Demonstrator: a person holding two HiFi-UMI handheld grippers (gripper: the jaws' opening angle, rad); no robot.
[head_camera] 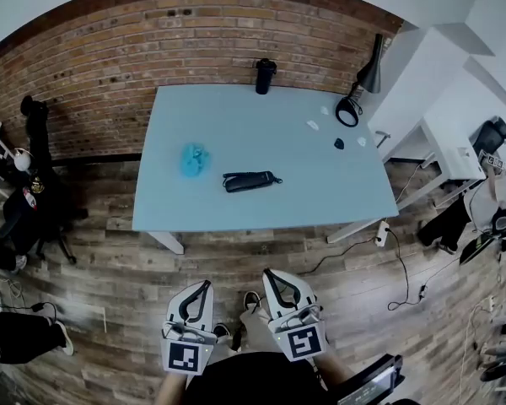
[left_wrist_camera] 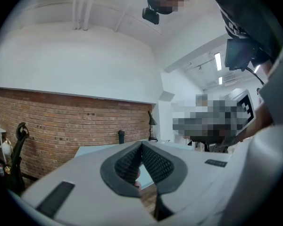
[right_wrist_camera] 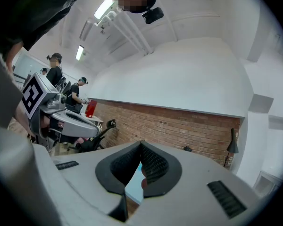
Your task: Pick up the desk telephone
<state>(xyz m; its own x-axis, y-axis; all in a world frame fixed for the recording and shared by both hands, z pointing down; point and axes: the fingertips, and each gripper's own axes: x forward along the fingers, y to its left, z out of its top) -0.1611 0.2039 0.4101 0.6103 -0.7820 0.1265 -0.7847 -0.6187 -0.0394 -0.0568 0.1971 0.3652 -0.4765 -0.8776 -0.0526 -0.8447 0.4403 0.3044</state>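
While both grippers hang clenched and empty, the left tongs (head_camera: 206, 284) and right tongs (head_camera: 267, 273) point side by side over the wooden floor (head_camera: 236, 264), short of the near edge of the pale blue worktop (head_camera: 320, 184). Each gripper view bears this out: the left tongs' ribbed pads (left_wrist_camera: 129, 164) meet at the tip with nothing between them, and the right tongs' pads do the same. The desk telephone (head_camera: 250, 180), black with a short cord, lies near the middle of the worktop, well apart from both tongs. Only the head view shows it, as the closed jaws block it in both gripper views. Left of it on the worktop sits a crumpled blue item (head_camera: 194, 159). At the worktop's far edge, before a brick wall (head_camera: 194, 40), stand a black bottle (head_camera: 265, 75) and a desk lamp (head_camera: 361, 91). The right gripper view alone catches people (right_wrist_camera: 77, 92) off to the worktop's left. Pale bits near the lamp are too small to name.
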